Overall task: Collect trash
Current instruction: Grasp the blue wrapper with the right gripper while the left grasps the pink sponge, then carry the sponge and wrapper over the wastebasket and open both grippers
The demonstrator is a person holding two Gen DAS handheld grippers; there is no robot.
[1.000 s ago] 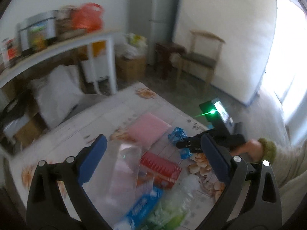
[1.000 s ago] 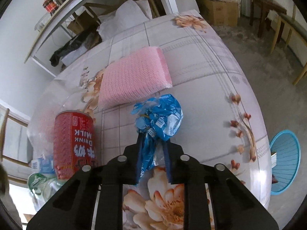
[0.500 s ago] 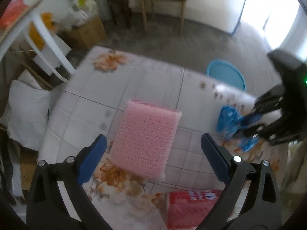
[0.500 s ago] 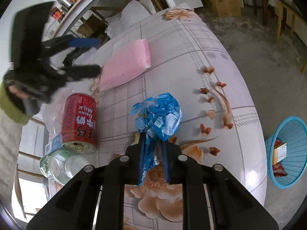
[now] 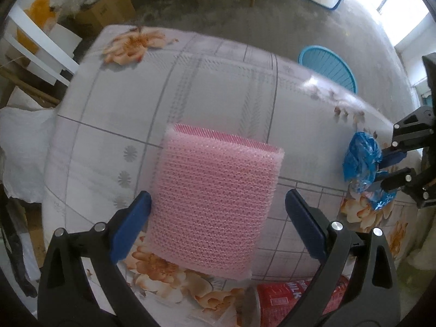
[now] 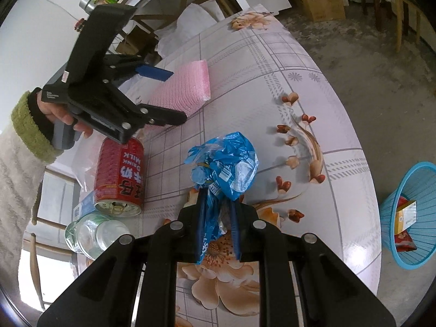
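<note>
A pink foam pad (image 5: 218, 204) (image 6: 185, 87) lies flat on the flowered table (image 5: 223, 87). My left gripper (image 5: 218, 196) (image 6: 174, 95) hangs over it, pointing down and open, one finger on each side of the pad. The left fingertip (image 5: 143, 199) is at the pad's edge and the right one stands apart from it. My right gripper (image 6: 218, 199) (image 5: 381, 163) is shut on a crumpled blue plastic wrapper (image 6: 226, 169) (image 5: 359, 160), held just above the table. A red milk can (image 6: 120, 174) (image 5: 288, 297) lies on its side near the left gripper.
A blue mesh basket (image 6: 408, 218) (image 5: 329, 65) stands on the floor beyond the table's edge with some packaging in it. A clear plastic bottle (image 6: 95, 234) and a clear bag lie by the can. Cardboard boxes, chairs and a white shelf ring the table.
My left gripper has tipped from facing the room to pointing down and has sunk over the pink pad, still open. My right gripper has shifted a little with the blue wrapper held.
</note>
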